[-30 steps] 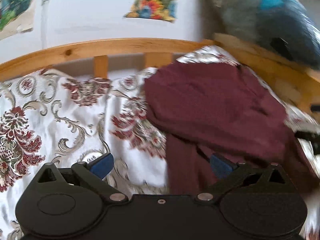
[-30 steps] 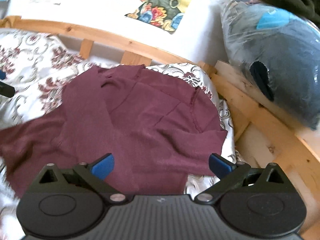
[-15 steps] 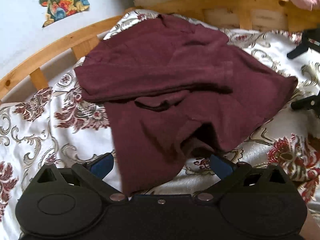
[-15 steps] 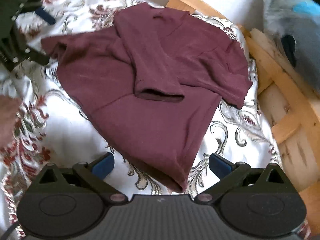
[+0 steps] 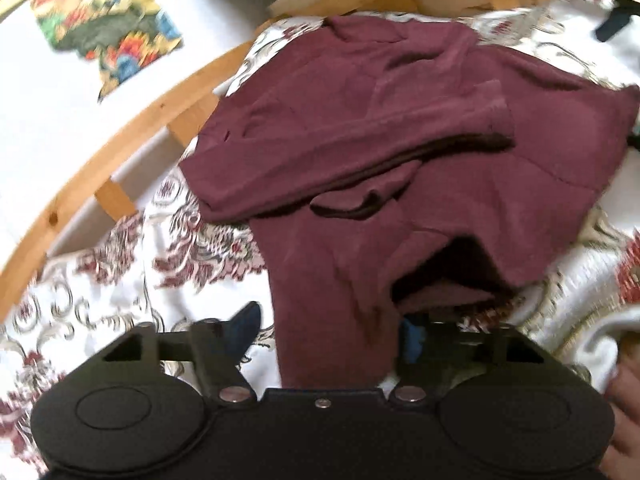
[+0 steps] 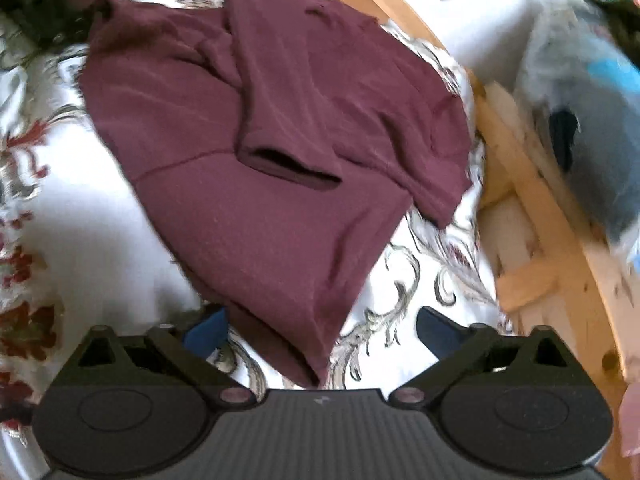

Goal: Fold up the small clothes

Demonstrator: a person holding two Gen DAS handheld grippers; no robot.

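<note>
A maroon long-sleeved top (image 5: 400, 152) lies on the floral bedspread (image 5: 120, 272) with both sleeves folded across its body. My left gripper (image 5: 328, 332) is open, and the top's bottom hem corner lies between its fingers; the blue pads stand apart on either side of the cloth. In the right wrist view the same top (image 6: 264, 152) lies spread out, and its other hem corner reaches between the fingers of my open right gripper (image 6: 320, 332). The left gripper (image 6: 36, 4) shows at the top left of that view.
A curved wooden bed rail (image 5: 120, 128) runs behind the top, with a white wall and a colourful picture (image 5: 108, 28) beyond. In the right wrist view a wooden frame (image 6: 532, 216) and a grey-blue bag (image 6: 592, 120) stand to the right.
Both grippers have moved down and closer to the bottom hem of the top. The hem corners now lie between the fingers of each gripper. The top itself has not moved.
</note>
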